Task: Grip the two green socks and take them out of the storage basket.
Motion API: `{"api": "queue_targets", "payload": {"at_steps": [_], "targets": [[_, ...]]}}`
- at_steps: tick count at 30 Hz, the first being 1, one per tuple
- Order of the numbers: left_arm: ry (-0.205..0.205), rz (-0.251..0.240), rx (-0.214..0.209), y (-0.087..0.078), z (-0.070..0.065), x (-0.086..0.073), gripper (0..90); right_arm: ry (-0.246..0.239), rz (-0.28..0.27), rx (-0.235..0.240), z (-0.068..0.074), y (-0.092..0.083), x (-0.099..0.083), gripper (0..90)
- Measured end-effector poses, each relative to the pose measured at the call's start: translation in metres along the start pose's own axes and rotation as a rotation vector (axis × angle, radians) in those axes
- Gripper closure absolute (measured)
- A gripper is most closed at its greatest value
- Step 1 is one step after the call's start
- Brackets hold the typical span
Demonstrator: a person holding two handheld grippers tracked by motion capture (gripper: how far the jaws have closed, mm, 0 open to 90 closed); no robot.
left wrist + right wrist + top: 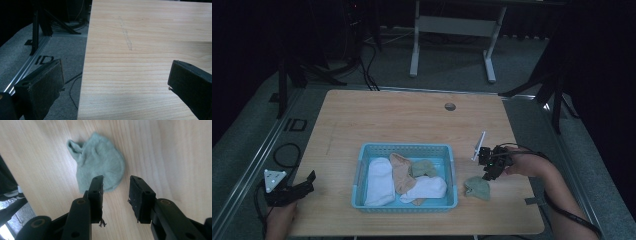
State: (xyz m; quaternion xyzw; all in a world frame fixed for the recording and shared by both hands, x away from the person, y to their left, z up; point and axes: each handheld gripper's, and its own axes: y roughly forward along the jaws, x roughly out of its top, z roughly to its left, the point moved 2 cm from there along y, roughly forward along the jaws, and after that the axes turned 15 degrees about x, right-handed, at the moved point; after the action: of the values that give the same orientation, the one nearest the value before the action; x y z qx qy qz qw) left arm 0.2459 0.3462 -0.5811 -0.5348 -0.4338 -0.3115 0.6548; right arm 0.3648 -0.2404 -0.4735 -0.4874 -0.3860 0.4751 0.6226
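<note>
A small pale green sock (477, 187) lies flat on the wooden table (402, 120), just right of a light blue basket (407, 146). My right gripper (488, 175) hovers just above the sock's far right edge, held by a hand that comes in from the right. In the right gripper view the sock (100, 165) lies just ahead of the jaws, and my right gripper (116, 180) is open with bare wood between its pads. My left gripper (311, 179) rests at the table's front left edge. It (116, 67) stands wide open over bare wood, holding nothing.
The basket holds a long white sock (379, 180), a tan sock (401, 170), a green sock (424, 167) and another white one (428, 187). A round cable hole (450, 106) sits near the table's far edge. Cables (287, 152) and stands are on the floor at the left.
</note>
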Motion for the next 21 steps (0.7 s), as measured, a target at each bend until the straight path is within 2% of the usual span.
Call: {"api": "queue_targets", "payload": {"at_steps": [9, 21], "targets": [[0.000, 0.000, -0.001, 0.000, 0.000, 0.000, 0.7, -0.058, -0.016, -0.024, 0.015, -0.026, 0.022, 64.5], [-0.001, 0.001, -0.003, 0.000, 0.000, 0.000, 0.7, -0.143, -0.028, -0.026, 0.031, -0.032, 0.066, 66.0]]}}
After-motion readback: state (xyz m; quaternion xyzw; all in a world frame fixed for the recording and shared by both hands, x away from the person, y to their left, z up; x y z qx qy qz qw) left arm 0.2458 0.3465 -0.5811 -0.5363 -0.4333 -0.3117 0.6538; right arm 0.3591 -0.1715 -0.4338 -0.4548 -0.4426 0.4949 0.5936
